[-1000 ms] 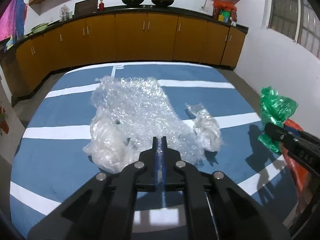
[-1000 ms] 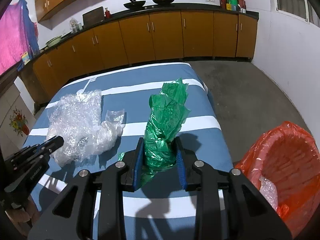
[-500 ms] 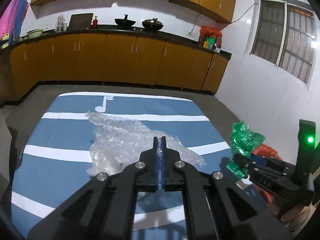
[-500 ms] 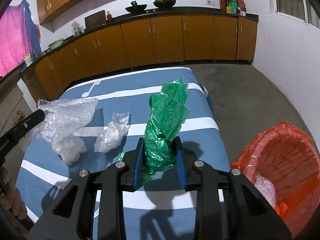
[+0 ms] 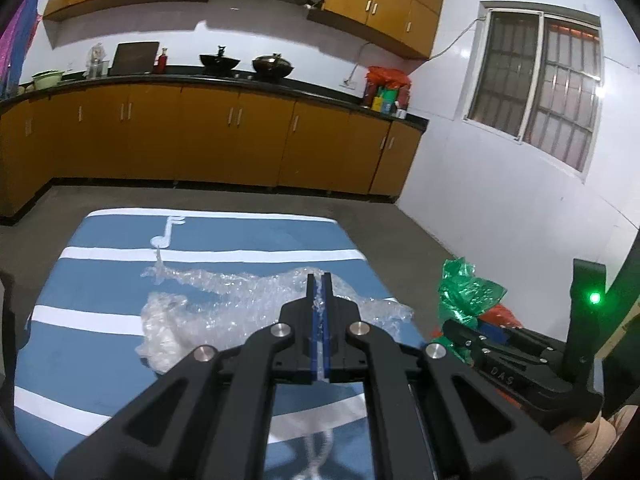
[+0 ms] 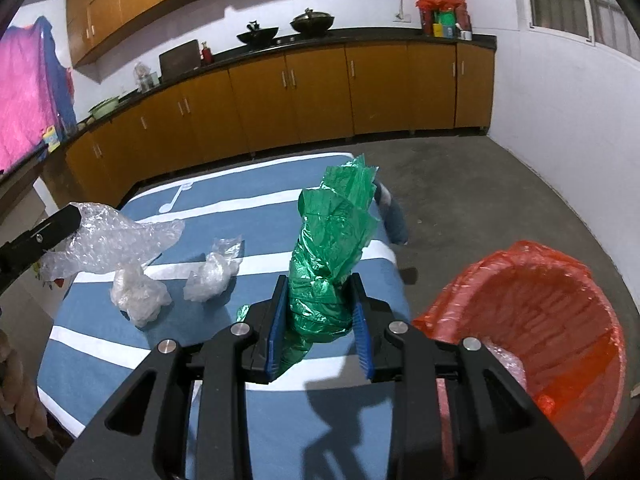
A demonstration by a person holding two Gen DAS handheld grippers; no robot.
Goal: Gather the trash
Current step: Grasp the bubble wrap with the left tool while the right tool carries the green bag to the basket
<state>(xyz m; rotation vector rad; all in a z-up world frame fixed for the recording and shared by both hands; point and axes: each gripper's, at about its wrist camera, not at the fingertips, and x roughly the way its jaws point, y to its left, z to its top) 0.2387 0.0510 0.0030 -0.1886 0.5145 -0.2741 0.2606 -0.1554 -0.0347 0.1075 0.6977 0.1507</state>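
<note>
My left gripper [image 5: 319,280] is shut on a sheet of clear bubble wrap [image 5: 240,296] and holds it lifted above the blue striped table [image 5: 100,360]; the right wrist view shows the same bubble wrap [image 6: 116,236] hanging from the left gripper [image 6: 74,216]. My right gripper [image 6: 320,308] is shut on a crumpled green plastic bag [image 6: 332,244] that sticks up between its blue pads. Two clear plastic wads [image 6: 140,296] [image 6: 212,276] lie on the table. A bin lined with an orange bag [image 6: 560,320] stands at the right of the table.
Brown kitchen cabinets [image 5: 200,140] run along the far wall under a dark counter with pots. A barred window [image 5: 536,96] is at the right. Grey floor [image 6: 480,200] lies between table and cabinets. A pink cloth [image 6: 24,108] hangs at the left.
My left gripper has risen, lifting the bubble wrap off the table and leaving two clear wads behind. My right gripper has shifted slightly with the green bag still gripped.
</note>
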